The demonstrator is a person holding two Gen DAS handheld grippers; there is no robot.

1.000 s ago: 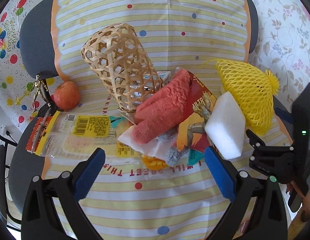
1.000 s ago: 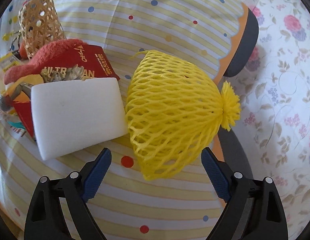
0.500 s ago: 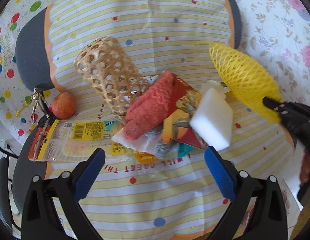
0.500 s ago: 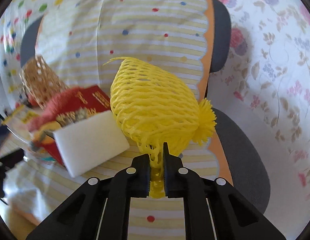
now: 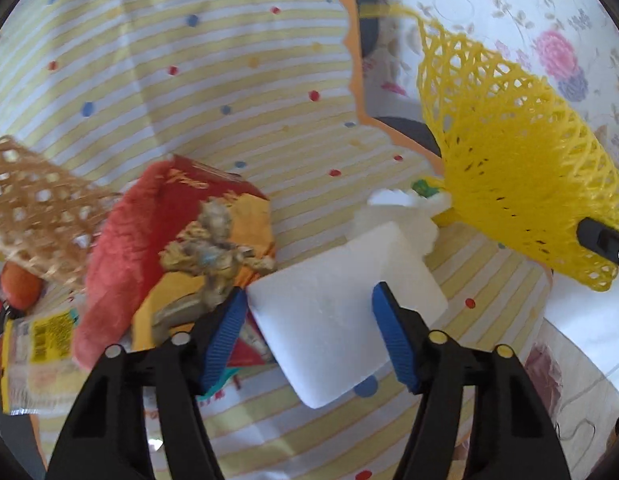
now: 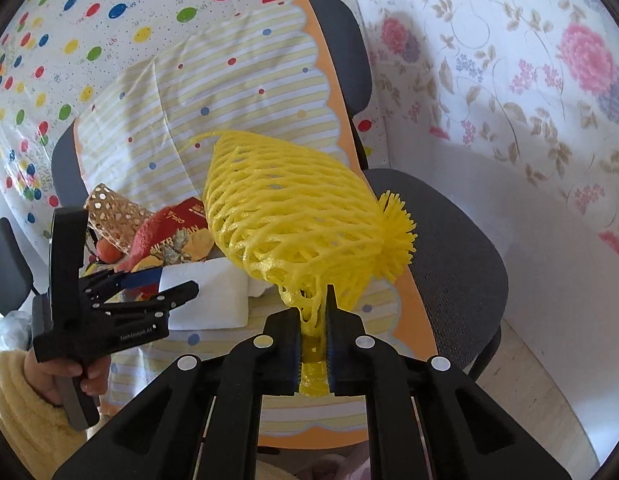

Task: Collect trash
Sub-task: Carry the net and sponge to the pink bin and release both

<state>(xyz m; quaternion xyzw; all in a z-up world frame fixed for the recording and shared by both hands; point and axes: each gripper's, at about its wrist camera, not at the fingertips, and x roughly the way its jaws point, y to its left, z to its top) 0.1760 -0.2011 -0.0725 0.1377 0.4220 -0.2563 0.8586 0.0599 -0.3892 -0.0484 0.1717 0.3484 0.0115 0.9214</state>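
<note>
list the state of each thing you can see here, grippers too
right gripper: shut on the net's edge
yellow foam net: lifted off the cloth, hanging from the right gripper
left gripper: jaws just closing around the foam block, grip not certain
white foam block: lying on the striped cloth, between the left jaws
woven basket: tipped on its side
red towel: draped over the red packet

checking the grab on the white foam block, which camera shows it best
The left wrist view. The foam block fills the middle there, sitting between the blue fingers of the left claw, whose jaws have just been closing around it. The right wrist view shows only part of it, low behind the left claw and the yellow net.
</note>
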